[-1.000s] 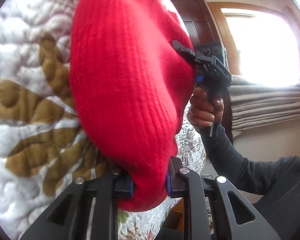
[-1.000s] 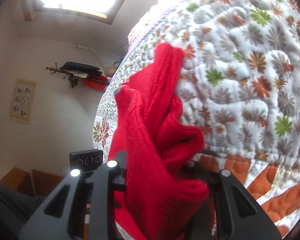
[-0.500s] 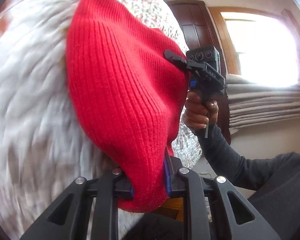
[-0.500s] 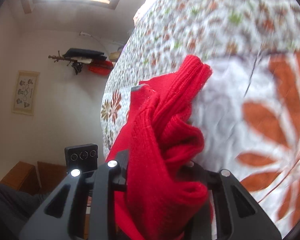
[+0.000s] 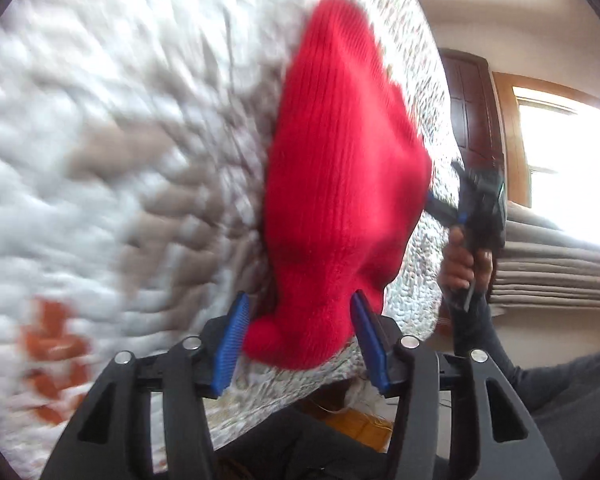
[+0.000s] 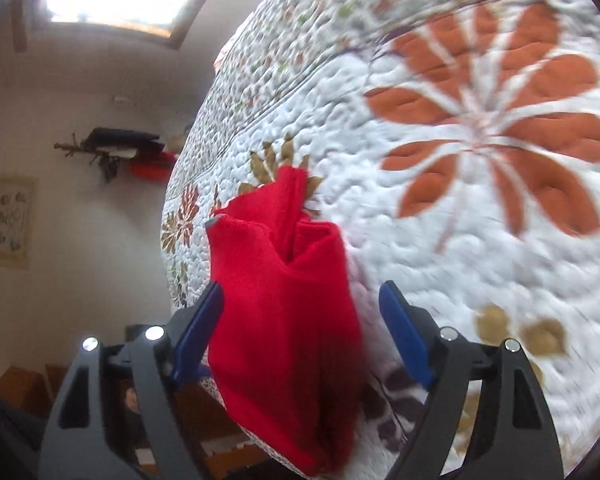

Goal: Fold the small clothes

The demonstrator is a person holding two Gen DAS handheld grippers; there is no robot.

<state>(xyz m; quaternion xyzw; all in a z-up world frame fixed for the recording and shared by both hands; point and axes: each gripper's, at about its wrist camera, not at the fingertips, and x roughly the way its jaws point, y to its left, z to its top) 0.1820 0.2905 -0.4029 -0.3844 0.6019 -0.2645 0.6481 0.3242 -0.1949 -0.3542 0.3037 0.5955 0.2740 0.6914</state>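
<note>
A red knitted garment (image 5: 340, 184) lies bunched near the edge of a quilted floral bedspread (image 5: 112, 152). In the left wrist view my left gripper (image 5: 300, 336) stands open, blue pads on either side of the garment's near end without pinching it. The right wrist view shows the same red garment (image 6: 284, 320) folded over, with my right gripper (image 6: 300, 328) open around it, jaws wide apart. The right gripper (image 5: 476, 204) also appears in the left wrist view, held by a hand at the garment's far corner.
The bedspread (image 6: 460, 160) fills most of both views, with orange flower patterns. A dark wooden door (image 5: 472, 108) and a bright window (image 5: 568, 160) are behind. A wall shelf (image 6: 124, 144) and a picture (image 6: 12, 220) hang on the wall. A person's dark sleeve (image 5: 512, 360) reaches in.
Both grippers have let go of the red garment, their jaws now wide apart. The garment has dropped onto the bedspread, and both views swung quickly, leaving motion blur.
</note>
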